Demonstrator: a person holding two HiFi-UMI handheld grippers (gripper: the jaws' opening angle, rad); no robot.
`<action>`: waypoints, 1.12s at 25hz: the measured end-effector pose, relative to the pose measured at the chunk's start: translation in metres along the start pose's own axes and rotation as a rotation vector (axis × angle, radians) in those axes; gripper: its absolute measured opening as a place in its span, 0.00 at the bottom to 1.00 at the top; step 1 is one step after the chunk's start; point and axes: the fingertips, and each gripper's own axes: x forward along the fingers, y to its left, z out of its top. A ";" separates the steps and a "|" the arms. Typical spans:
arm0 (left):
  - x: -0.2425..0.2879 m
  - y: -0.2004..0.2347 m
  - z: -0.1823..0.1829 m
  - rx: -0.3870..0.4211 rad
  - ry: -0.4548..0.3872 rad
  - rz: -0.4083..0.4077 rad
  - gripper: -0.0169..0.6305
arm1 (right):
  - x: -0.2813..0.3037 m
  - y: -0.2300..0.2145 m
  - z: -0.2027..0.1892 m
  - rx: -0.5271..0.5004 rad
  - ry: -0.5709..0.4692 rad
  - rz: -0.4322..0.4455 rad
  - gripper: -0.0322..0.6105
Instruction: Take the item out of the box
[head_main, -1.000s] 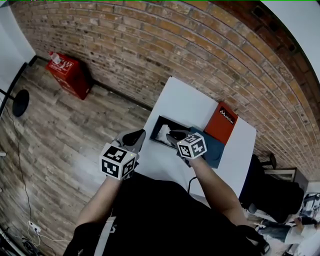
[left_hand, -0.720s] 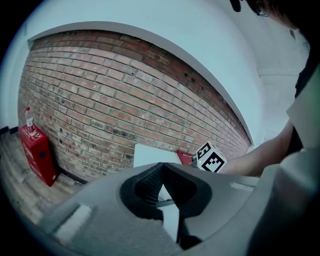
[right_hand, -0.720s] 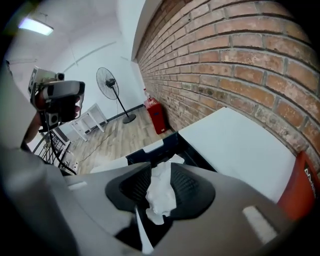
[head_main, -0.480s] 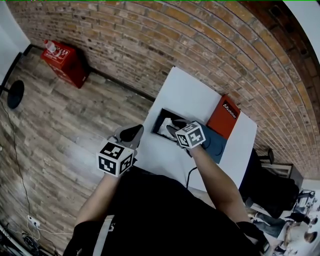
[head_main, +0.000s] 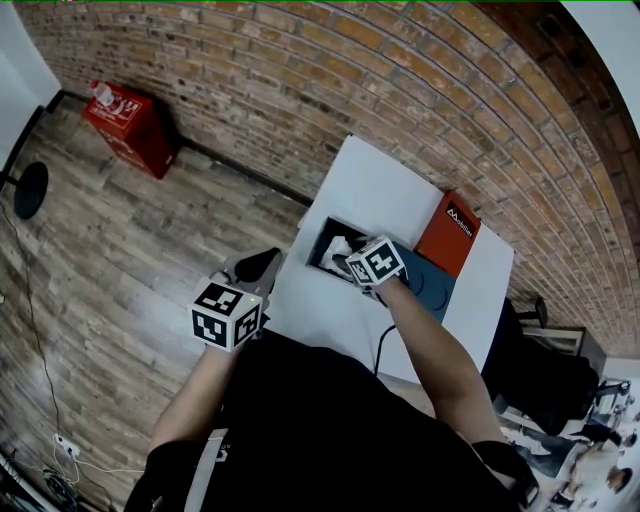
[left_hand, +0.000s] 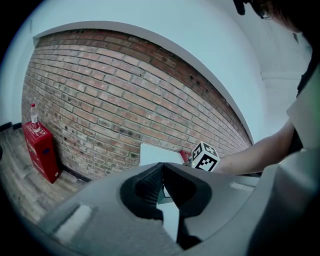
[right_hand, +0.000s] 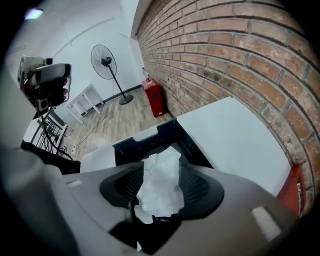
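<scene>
**1. Counter** (head_main: 385, 195): white. Its far edge runs along the brick wall (head_main: 300, 90), and I work from the near edge.

**2. Box** (head_main: 318, 238): dark and open-topped. It sits at the counter's left edge, about midway along. Its walls also show in the right gripper view (right_hand: 131, 145).

**3. Item** (head_main: 336, 247): white and crumpled. I log it as lying inside the box, not yet out.

**4. Right claw** (head_main: 345, 268): reached over the box, marker cube (head_main: 376, 262) uppermost. Its own view (right_hand: 161, 187) shows it released, jaws spread. The item (right_hand: 160, 182) fills the gap between them, and I cannot tell whether the pads press on it.

**5. Left claw** (head_main: 262, 266): held at the counter's left edge, toward my near corner and apart from the box. Its own view (left_hand: 162, 166) shows it clenched, tips meeting on themselves. The right claw's marker cube (left_hand: 205, 156) shows beyond it.

**6. Teal flat piece** (head_main: 432, 288): lies just beside the box on the side toward the counter's right edge.

**7. Orange-red carton** (head_main: 447, 237): lies at the far edge near the far right corner, against the teal flat piece.

**8. Red crate** (head_main: 125, 115): stands on the wooden floor against the wall, well left of the counter, with a bottle (left_hand: 33, 112) on top.

**9. Standing fan** (right_hand: 107, 62): stands on the floor beyond the red crate, seen in the right gripper view.
</scene>
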 end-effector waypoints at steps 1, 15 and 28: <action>-0.002 0.001 0.000 -0.002 -0.002 0.003 0.04 | 0.003 -0.001 -0.001 0.000 0.018 -0.001 0.39; -0.033 0.012 -0.003 -0.032 -0.044 0.070 0.04 | 0.025 -0.004 -0.008 0.021 0.130 -0.024 0.42; -0.030 -0.011 0.005 -0.029 -0.048 0.084 0.04 | -0.031 0.010 0.020 -0.040 -0.109 0.005 0.21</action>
